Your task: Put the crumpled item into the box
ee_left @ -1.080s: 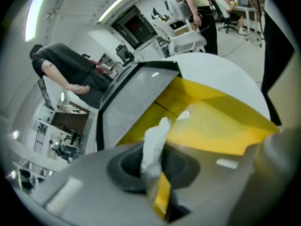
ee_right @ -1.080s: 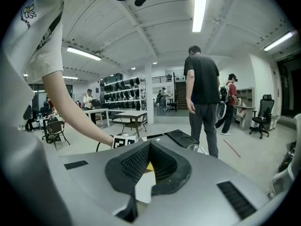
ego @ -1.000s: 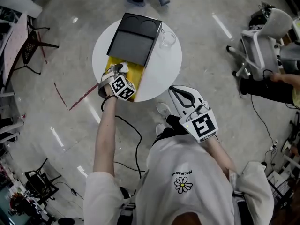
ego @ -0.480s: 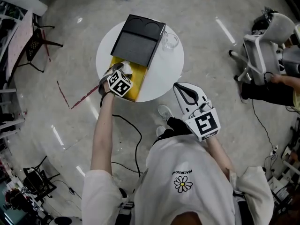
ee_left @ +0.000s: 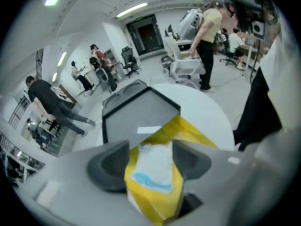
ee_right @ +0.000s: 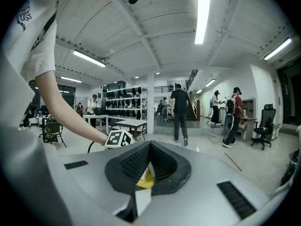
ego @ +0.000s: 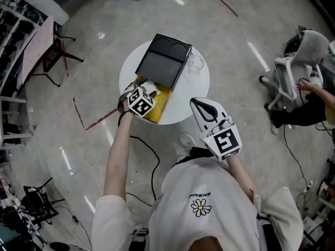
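**A:** What are the tongs doing?

**B:** There are 2 of them. The left gripper (ee_left: pixel 150 146) is at centre-left of the head view, over the near end of the yellow box (ee_left: pixel 156 202). Its jaws have just been opening and now stand wide apart.

**A:** Is anything between them?

**B:** Yes. In the left gripper view the crumpled item (ee_left: pixel 153 166), white with a blue streak, shows in the gap between the 2 jaws. It lies down inside the yellow box, and the pads do not press on it.

**A:** What's around the box?

**B:** It rests on the round white table (ego: pixel 188 93), in the upper middle of the head view. A black tray (ego: pixel 163 61) covers the box's far end. A clear glass cup (ego: pixel 196 63) stands just right of the tray, near the table's edge.

**A:** Moving right, what about the other gripper?

**B:** The right gripper (ego: pixel 201 104) is just right of centre, by the table's lower right edge. It is over the floor (ego: pixel 235 46) and well apart from the box. In the right gripper view its 2 jaws meet tip to tip, closed together.

**A:** And further right?

**B:** A white office chair (ego: pixel 290 72) stands at the right edge of the frame, with a person (ego: pixel 306 106) just beside it.
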